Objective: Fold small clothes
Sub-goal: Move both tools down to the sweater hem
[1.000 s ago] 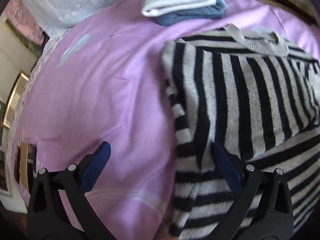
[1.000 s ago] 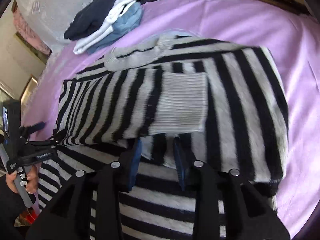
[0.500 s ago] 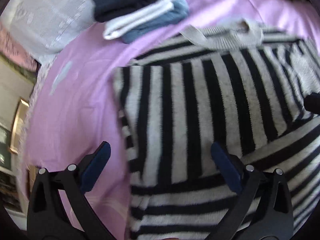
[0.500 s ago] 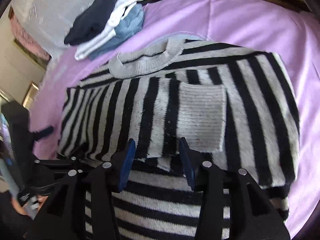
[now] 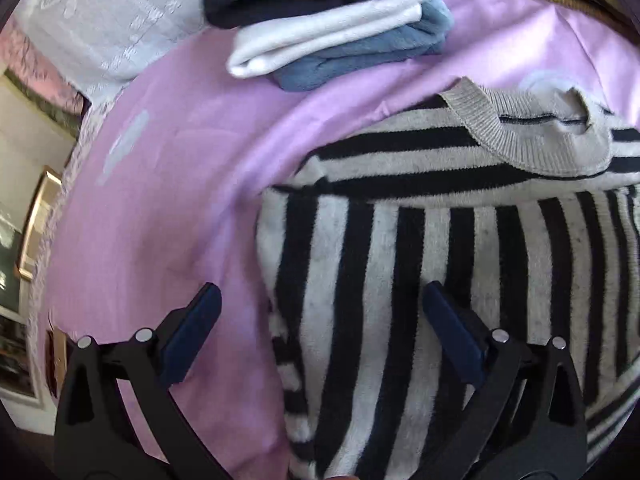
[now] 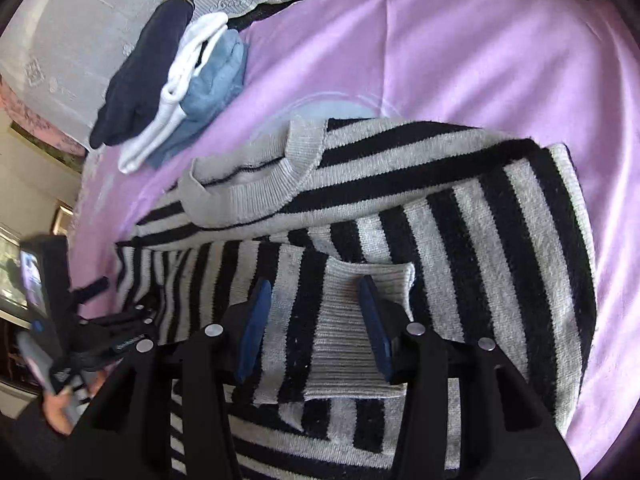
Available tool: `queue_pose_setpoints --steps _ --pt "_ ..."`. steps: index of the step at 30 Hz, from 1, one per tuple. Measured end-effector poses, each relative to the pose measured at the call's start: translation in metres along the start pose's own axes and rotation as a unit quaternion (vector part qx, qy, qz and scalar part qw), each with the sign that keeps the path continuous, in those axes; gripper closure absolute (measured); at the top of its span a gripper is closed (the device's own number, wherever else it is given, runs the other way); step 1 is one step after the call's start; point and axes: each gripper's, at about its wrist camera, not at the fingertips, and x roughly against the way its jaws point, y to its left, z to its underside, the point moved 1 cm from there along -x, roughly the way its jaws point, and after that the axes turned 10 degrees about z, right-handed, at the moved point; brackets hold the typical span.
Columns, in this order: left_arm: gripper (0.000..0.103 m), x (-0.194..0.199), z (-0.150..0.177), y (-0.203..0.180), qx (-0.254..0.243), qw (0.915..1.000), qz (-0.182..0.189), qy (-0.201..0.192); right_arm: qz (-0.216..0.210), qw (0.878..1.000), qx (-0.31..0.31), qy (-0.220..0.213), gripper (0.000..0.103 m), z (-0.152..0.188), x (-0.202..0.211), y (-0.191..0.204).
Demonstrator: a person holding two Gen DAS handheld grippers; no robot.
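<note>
One fuzzy, perhaps woollen, striped sweater [image 6: 460, 240]

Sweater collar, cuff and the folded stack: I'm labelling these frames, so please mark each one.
collar [image 6: 256, 196]: right wrist view, on the grey ribbed neckband.
cuff [image 6: 344, 328]: right wrist view, on the grey ribbing of the folded-in sleeve end.
stack [image 5: 332, 36]: left wrist view, on the white middle garment.

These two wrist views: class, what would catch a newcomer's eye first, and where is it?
The black-and-grey striped sweater fills the foreground, sleeves folded across its body on the lilac sheet. Behind it, to the left, sits a stack of folded clothes, navy on white on blue. The right gripper hovers open over a grey ribbed cuff.
</note>
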Motion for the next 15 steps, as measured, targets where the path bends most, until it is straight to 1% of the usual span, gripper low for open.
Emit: queue_pose_setpoints --steps 1,2,3,4,5,6,8,9,11,12,13,14,15 --pt "0.002 0.007 0.003 0.002 0.001 1.0 0.007 -0.006 -0.003 1.0 0.002 -0.014 0.056 0.003 0.01 -0.002" --pt "0.002 0.019 0.009 0.005 -0.001 0.9997 0.017 -0.02 -0.009 0.999 0.014 -0.029 0.056 0.009 0.026 -0.004" --pt "0.002 0.031 0.015 0.006 -0.006 0.9991 0.026 -0.034 -0.005 0.999 0.026 -0.037 0.055 0.018 0.037 -0.007" --pt "0.002 0.045 0.025 0.006 -0.014 0.998 0.038 -0.048 0.005 0.998 0.039 -0.045 0.055 0.027 0.046 -0.008" --pt "0.002 0.053 0.034 0.005 -0.02 0.9974 0.044 -0.054 0.021 0.997 0.06 -0.049 0.053 0.042 0.057 -0.009" --pt "0.002 0.059 0.048 0.003 -0.027 0.9971 0.047 -0.054 0.027 0.996 0.073 -0.05 0.051 0.054 0.062 -0.01" --pt "0.002 0.056 0.072 0.0 -0.039 0.998 0.033 -0.038 0.054 0.992 0.102 -0.049 0.049 0.084 0.068 -0.013" --pt "0.002 0.052 0.09 -0.002 -0.044 0.9984 0.025 -0.024 0.073 0.99 0.117 -0.042 0.049 0.101 0.067 -0.015" --pt "0.002 0.047 0.117 -0.005 -0.042 0.9988 0.025 -0.001 0.088 0.987 0.129 -0.021 0.048 0.13 0.06 -0.019" --pt "0.002 0.046 0.127 -0.006 -0.04 0.999 0.02 0.004 0.098 0.986 0.134 -0.013 0.047 0.146 0.058 -0.023" --pt "0.002 0.049 0.142 -0.007 -0.038 0.9992 0.008 0.001 0.105 0.983 0.148 -0.023 0.047 0.157 0.06 -0.023" --pt "0.002 0.054 0.153 -0.008 -0.035 0.9994 0.001 -0.005 0.118 0.976 0.178 -0.039 0.043 0.17 0.066 -0.02" --pt "0.002 0.058 0.162 -0.009 -0.032 0.9995 -0.003 -0.006 0.127 0.971 0.2 -0.039 0.04 0.178 0.067 -0.018"
